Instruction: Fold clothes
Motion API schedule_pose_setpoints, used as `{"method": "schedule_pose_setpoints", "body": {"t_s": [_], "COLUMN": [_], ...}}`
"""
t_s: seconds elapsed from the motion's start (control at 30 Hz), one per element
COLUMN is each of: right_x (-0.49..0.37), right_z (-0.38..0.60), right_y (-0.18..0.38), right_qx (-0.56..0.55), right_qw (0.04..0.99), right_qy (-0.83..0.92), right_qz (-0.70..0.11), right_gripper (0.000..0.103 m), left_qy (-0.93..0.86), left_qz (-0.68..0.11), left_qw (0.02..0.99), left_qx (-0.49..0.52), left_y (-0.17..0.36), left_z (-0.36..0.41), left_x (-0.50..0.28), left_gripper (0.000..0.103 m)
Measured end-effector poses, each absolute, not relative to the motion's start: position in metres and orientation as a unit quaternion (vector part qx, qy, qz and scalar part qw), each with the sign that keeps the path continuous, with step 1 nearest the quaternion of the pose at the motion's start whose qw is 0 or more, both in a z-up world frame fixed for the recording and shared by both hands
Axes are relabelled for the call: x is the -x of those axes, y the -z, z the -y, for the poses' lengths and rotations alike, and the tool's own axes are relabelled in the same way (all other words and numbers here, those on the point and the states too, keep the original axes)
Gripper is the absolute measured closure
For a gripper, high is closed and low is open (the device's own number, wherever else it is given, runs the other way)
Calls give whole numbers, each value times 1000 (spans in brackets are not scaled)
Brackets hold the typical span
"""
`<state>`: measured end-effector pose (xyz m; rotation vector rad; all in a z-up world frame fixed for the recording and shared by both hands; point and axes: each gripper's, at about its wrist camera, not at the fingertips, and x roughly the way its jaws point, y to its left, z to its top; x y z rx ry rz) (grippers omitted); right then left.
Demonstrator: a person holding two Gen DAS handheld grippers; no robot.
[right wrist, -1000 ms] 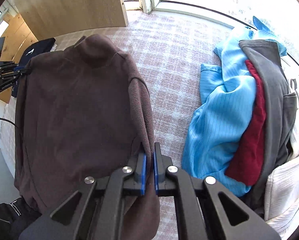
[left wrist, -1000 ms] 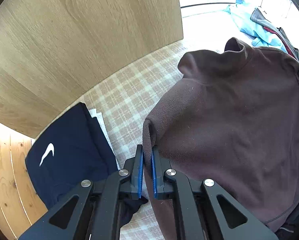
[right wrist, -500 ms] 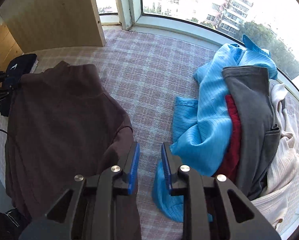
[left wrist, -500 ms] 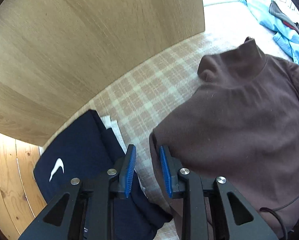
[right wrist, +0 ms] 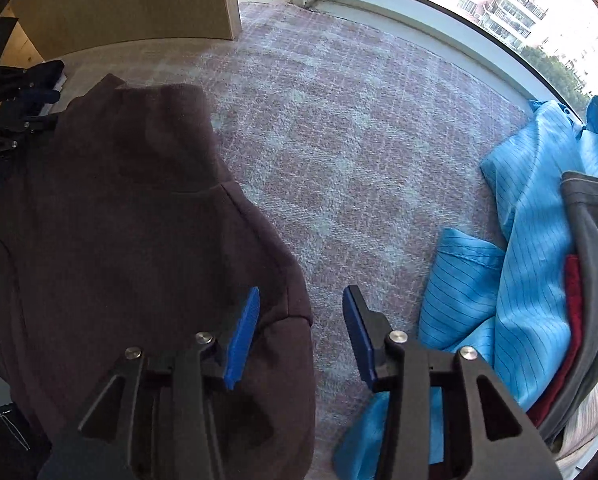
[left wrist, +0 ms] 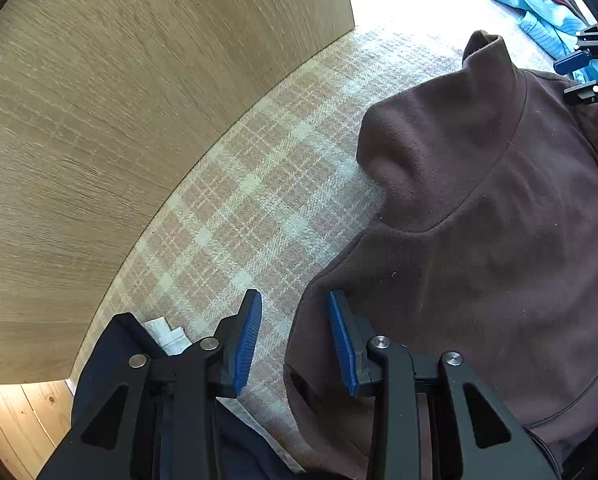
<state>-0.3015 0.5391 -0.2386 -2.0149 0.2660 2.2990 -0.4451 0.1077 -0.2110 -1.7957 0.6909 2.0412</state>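
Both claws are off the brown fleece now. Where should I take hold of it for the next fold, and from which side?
Probably at its two outer side edges, one claw each, coming straight down. The brown fleece lies flat on the plaid cover, collar away from you. The left claw and right claw, jaws opening with nothing pinched, already straddle those edges, where the fabric is doubled and easy to pinch.

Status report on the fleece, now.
Left claw, right claw opening, nothing pinched. Brown fleece pullover laid flat on plaid cover. Nothing obstructing.

A plaid cloth (right wrist: 359, 128) covers the surface. A wooden panel (left wrist: 139, 120) stands along its far-left edge. A window (right wrist: 499, 4) borders the far edge.
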Motion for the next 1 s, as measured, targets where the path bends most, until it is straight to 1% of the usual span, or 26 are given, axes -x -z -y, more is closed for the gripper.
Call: {"method": "schedule_pose_setpoints", "body": {"t_s": [0.07, 0.1, 0.13, 0.17, 0.2, 0.3, 0.47, 0.63, 0.8, 1.0], "right_x": [297, 295, 293, 290, 288, 280, 263, 234, 205, 143], "right_z": [-539, -539, -538, -536, -535, -530, -525, -511, -495, -476], "right_y": [243, 245, 246, 243, 240, 230, 211, 170, 110, 1], "right_qx": [660, 661, 662, 658, 654, 641, 625, 592, 547, 475], "right_qw": [24, 18, 13, 11, 10, 4, 7, 10, 33, 40], "right_qy": [-744, -742, -740, -744, -748, -760, -773, -799, -832, -876], "right_qz": [-102, -110, -117, -114, -112, -108, -108, -105, -93, -70], "right_gripper": [60, 63, 79, 92, 92, 94, 95, 95, 96, 96], "left_qy": [-716, -715, -717, -719, -720, -730, -742, -780, -824, -872], "left_qz": [-245, -246, -243, -232, -218, -182, -201, -183, -210, -222], "left_qw": [175, 178, 179, 180, 179, 170, 172, 148, 112, 101], "left_qx": [630, 629, 628, 630, 634, 636, 616, 580, 514, 425], "left_y": [209, 208, 206, 204, 203, 200, 186, 147, 83, -15], "left_z": [-109, -109, -107, -104, -100, -90, -95, -90, -97, -92], "left_x": [441, 439, 438, 437, 438, 439, 425, 402, 356, 299], "left_gripper": [69, 69, 69, 74, 97, 99, 99, 100, 100, 100]}}
